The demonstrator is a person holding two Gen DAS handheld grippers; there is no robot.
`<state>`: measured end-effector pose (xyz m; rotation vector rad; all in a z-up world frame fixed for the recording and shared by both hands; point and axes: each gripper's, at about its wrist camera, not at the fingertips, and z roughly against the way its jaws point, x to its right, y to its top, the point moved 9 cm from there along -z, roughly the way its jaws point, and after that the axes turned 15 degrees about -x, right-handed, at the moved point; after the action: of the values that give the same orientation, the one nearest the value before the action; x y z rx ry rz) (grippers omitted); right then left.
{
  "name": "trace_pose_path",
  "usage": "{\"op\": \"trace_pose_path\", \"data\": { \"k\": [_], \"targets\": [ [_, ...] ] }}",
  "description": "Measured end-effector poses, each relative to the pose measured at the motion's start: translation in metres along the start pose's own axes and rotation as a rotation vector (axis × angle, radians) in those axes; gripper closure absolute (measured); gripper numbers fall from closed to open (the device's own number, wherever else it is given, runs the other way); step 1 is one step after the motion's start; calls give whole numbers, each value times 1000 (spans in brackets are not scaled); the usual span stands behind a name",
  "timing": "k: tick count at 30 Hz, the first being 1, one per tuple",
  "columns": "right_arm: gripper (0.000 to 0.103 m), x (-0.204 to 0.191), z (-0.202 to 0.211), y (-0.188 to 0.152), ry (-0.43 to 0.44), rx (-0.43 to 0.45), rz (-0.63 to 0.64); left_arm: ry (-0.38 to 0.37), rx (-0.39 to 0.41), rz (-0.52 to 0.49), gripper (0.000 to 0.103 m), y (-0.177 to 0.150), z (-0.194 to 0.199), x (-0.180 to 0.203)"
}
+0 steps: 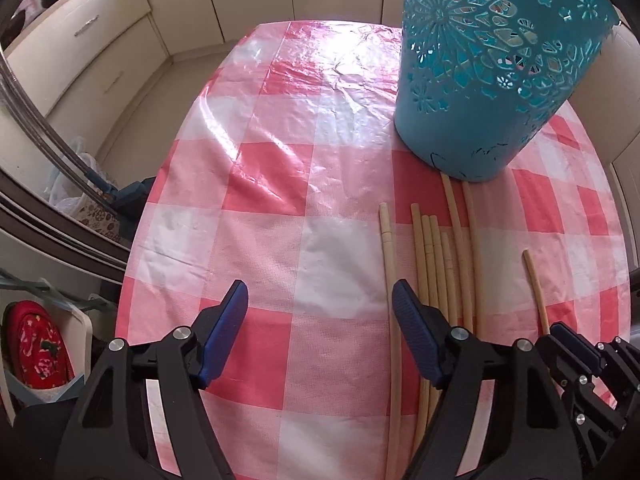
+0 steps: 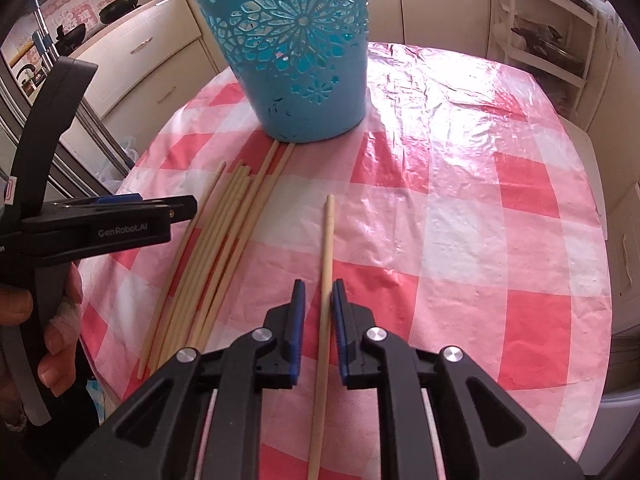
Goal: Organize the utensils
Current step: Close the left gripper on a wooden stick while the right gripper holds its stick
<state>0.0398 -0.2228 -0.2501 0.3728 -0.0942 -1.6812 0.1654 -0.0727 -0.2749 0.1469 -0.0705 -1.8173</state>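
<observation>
A teal perforated holder (image 1: 492, 64) (image 2: 296, 52) stands on the pink checked tablecloth. Several wooden chopsticks (image 1: 436, 264) (image 2: 224, 232) lie side by side in front of it. A single chopstick (image 2: 326, 280) (image 1: 538, 292) lies apart to their right. My right gripper (image 2: 319, 292) straddles this single chopstick with its jaws narrowly open, pads close on both sides but not pressed on it; it also shows in the left wrist view (image 1: 568, 340). My left gripper (image 1: 320, 300) is open and empty, low over the cloth just left of the chopstick bundle; it also shows in the right wrist view (image 2: 168, 208).
The round table (image 1: 280, 184) is ringed by cream kitchen cabinets (image 1: 100, 48). A shelf rack (image 2: 548, 32) stands at the far right. Bags and a red item (image 1: 36, 348) sit on the floor to the left of the table edge.
</observation>
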Motion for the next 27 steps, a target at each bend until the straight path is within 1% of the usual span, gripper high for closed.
{"op": "trace_pose_path", "data": {
  "k": [1,2,3,4,5,6,7,9,12,14,16,17,18,19,21,23,27],
  "targets": [
    [88,1,0,2,-2,4,0,-8,2,2,45,1,1,1],
    [88,1,-1,4,-4,8,-2,-20,3,0,50,2,1,4],
    [89,1,-1,6,-7,14,-5,-40,3,-9,64,3,2,8],
    [89,2,-2,8,-8,19,-5,-65,-1,-20,83,3,3,13],
    [92,2,-2,10,-18,22,-4,-75,-12,-28,94,3,3,17],
    [95,3,-3,11,-24,22,-4,-84,-30,-33,102,2,1,18],
    [95,4,-3,12,-20,19,-6,-113,-49,-33,102,0,-2,20],
    [95,4,-2,11,-11,11,-7,-110,-51,-38,102,-2,-1,19],
    [95,3,-2,10,-29,6,12,-113,-68,-53,101,-5,0,19],
    [95,2,-3,10,-37,7,18,-110,-69,-48,101,-4,0,19],
    [95,3,-3,11,-25,8,9,-119,-78,-36,99,-2,0,18],
    [95,4,-3,11,-14,8,1,-135,-83,-29,96,-2,-1,18],
    [95,5,-3,11,-5,9,-5,-158,-87,-20,89,-3,0,17],
    [95,6,-3,11,3,10,-9,-177,-88,-10,75,-4,1,16],
    [95,7,-2,11,6,12,-12,-217,-78,7,58,-4,3,13],
    [95,7,-2,12,0,15,-11,-238,-69,7,55,-5,5,12],
    [95,6,-3,13,-2,18,-8,-225,-65,-3,53,-5,1,16]
  ]
}}
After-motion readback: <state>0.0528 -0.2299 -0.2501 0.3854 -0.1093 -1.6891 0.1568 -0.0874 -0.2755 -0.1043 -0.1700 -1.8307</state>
